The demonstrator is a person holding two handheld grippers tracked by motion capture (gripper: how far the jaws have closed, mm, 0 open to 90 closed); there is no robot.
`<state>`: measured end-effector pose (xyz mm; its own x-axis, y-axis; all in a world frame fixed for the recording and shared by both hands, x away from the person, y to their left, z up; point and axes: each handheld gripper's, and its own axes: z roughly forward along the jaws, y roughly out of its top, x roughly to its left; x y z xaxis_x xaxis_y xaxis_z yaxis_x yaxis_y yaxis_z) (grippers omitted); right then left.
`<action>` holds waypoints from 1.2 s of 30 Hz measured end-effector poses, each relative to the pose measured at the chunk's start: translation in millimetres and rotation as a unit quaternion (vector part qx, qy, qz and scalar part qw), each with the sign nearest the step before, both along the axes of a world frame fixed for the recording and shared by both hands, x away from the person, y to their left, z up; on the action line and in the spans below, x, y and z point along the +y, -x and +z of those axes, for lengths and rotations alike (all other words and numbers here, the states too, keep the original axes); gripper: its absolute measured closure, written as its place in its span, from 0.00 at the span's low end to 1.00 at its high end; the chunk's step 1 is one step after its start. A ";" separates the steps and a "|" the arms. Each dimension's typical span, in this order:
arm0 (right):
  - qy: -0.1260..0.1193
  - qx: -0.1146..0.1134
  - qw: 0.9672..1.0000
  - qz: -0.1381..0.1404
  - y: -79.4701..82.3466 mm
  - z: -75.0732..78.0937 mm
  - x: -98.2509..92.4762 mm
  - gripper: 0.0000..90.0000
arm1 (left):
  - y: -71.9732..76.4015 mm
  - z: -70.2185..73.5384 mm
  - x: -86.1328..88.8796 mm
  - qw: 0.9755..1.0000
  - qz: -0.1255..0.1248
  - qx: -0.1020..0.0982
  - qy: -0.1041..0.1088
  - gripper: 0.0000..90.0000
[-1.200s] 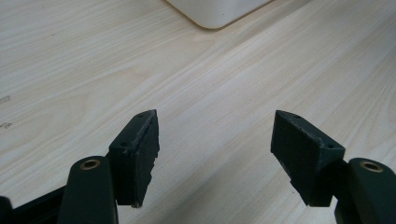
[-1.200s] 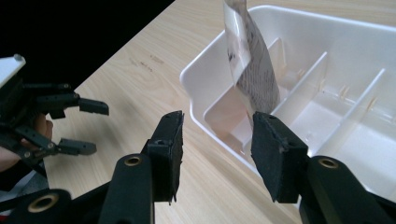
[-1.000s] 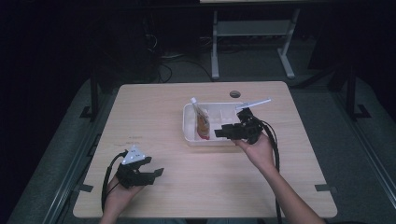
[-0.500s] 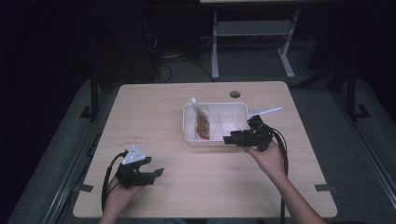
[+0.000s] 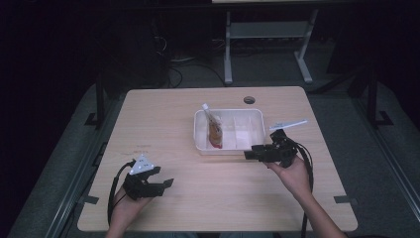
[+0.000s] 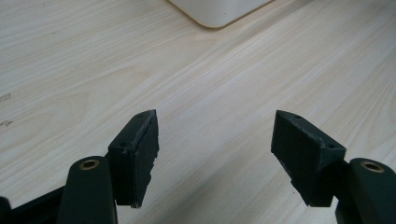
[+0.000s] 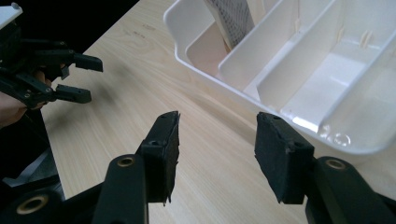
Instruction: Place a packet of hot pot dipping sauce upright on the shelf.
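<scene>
We use the white tray in the middle of the wooden table as our landmark. It has walls inside that split it into small rooms. A spout pouch stands in the tray's left room, leaning a little, with its white cap sticking up past the far rim. The other rooms look empty (the dim light makes the far right one hard to judge).

Our right gripper sits just off the tray's near right corner, pointing along the near wall. Its jaws stand apart with nothing between them, and they have just been opening a bit more. In the right gripper view the tray's near wall is right beyond the pads.

Our left gripper rests well away from the tray, toward the table's near left side, jaws wide and empty.

We think the pouch is put away. What is left may be just pulling the right hand clear.
</scene>
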<state>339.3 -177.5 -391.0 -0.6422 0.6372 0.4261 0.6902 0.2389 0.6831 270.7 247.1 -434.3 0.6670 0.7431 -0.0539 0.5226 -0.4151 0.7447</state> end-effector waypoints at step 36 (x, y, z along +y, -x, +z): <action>-0.006 0.031 0.999 -0.028 31.3 -38.3 -49.4 0.52 | 0.0 -0.4 0.2 1.000 0.000 0.000 -0.001 0.35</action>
